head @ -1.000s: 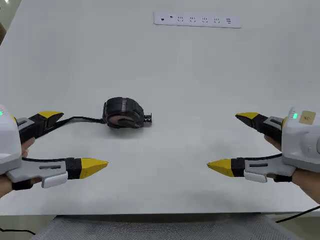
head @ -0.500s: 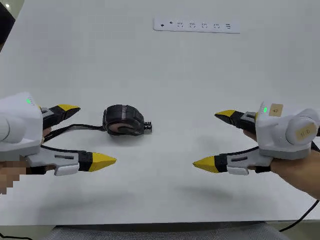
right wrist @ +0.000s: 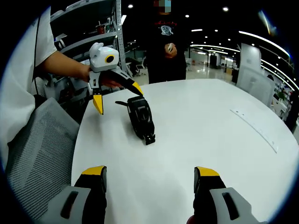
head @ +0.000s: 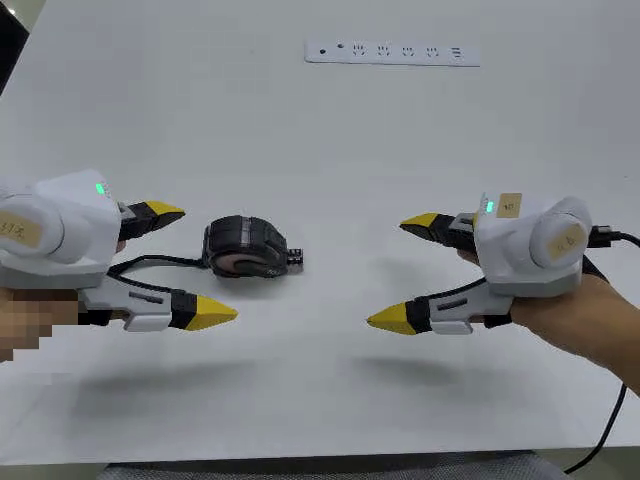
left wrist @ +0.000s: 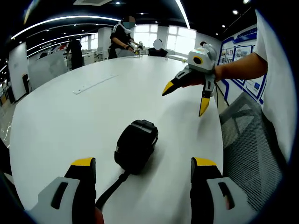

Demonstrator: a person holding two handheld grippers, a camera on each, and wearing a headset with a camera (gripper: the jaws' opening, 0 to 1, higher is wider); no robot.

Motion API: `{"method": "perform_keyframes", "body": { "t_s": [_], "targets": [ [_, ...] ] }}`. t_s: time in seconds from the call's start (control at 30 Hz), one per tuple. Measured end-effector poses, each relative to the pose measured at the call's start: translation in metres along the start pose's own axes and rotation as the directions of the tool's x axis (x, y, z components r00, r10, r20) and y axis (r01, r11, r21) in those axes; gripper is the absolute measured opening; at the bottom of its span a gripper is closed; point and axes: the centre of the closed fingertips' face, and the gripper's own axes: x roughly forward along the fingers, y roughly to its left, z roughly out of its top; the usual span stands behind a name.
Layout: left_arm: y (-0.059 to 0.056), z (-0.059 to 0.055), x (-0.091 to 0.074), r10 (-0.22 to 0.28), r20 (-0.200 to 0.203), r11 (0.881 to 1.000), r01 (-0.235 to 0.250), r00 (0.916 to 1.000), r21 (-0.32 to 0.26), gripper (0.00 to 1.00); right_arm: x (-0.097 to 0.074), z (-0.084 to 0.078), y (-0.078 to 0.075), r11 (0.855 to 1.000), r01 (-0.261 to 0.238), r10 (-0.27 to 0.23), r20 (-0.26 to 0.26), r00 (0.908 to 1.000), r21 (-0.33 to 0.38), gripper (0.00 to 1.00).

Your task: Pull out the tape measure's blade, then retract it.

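tape measure [head: 245, 247] is lying on the white table [head: 330, 150], blade in, strap trailing twd the left gripper [head: 200, 262]; l. gripper is hovering just beside it, jaws spread wide, gripping nothing; right gripper [head: 388, 271] is hovering further off, jaws also wide & empty

Tape measure [head: 245, 247] before power strip [head: 392, 51]
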Motion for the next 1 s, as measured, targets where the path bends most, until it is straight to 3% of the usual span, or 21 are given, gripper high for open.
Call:
{"method": "perform_keyframes", "body": {
  "t_s": [0.43, 1.0],
  "targets": [
    [0.009, -0.006, 0.021, -0.051, -0.075, 0.996, 0.057, 0.9959, 0.074, 0.58, 0.021, 0.008, -0.002, 0.999, -0.048, 0.048, -0.01, 0.9988, -0.02, 0.73],
    [0.014, -0.011, 0.038, -0.093, -0.122, 0.984, 0.11, 0.9881, 0.137, 0.32, 0.046, 0.011, 0.002, 0.994, -0.101, 0.1, -0.016, 0.9948, -0.04, 0.7]
  ]
}}
